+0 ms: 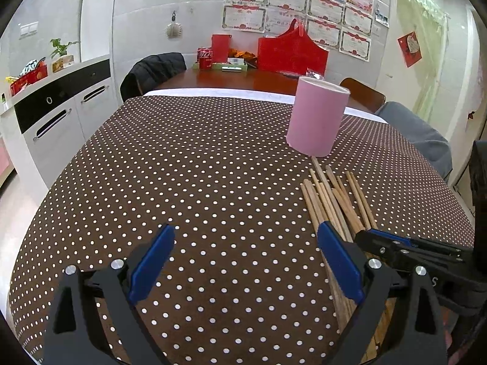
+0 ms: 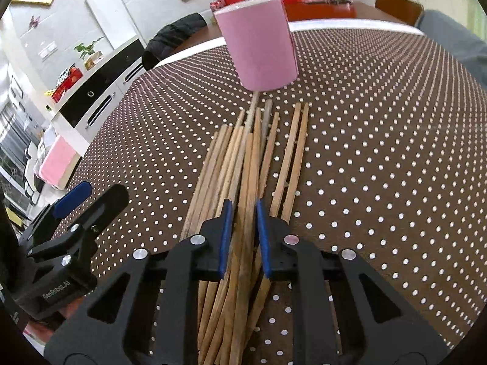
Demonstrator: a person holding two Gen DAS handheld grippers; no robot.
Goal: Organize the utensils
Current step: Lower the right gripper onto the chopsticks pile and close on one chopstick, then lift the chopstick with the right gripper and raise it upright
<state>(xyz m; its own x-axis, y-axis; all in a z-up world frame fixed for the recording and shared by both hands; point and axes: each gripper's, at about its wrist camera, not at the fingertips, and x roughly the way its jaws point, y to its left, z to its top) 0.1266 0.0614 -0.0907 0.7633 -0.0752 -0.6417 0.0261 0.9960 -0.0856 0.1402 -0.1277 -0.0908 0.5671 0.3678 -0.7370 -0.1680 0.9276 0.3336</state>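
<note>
Polka-dotted brown counter is carrying wooden chopsticks before a pink cylindrical holder; right gripper is pinching several chopsticks, left gripper is gaping empty beside.

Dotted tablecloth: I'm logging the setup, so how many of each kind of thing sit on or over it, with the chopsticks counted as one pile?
pink canister: 1
chopstick pile: 1
hand-held gripper: 2, left and right
Total: 4
</note>
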